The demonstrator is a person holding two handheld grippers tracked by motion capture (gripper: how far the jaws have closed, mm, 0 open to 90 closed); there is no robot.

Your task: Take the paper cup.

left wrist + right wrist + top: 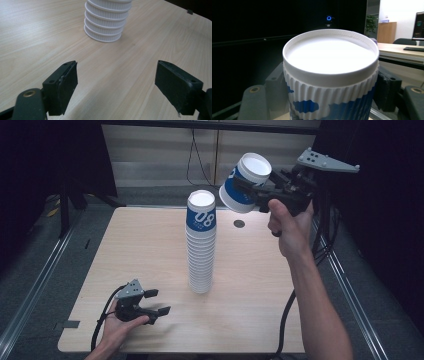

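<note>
Paper, ribbed and featherlight, so the cup (246,182) your right gripper (257,190) holds by its sides, above and right of the stack (201,242), probably crushes easily. Grip gently mid-wall, not the rim. Your left gripper (159,302) sits wide and empty on the table (150,245).

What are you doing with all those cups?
A person is working with a tall stack of cups that stands upside down in the middle of the wooden table. The right gripper has its jaws shut on one blue and white cup and holds it tilted in the air, up and to the right of the stack's top. The left gripper rests low near the table's front edge, jaws open with nothing between them, pointing toward the foot of the stack.
</note>
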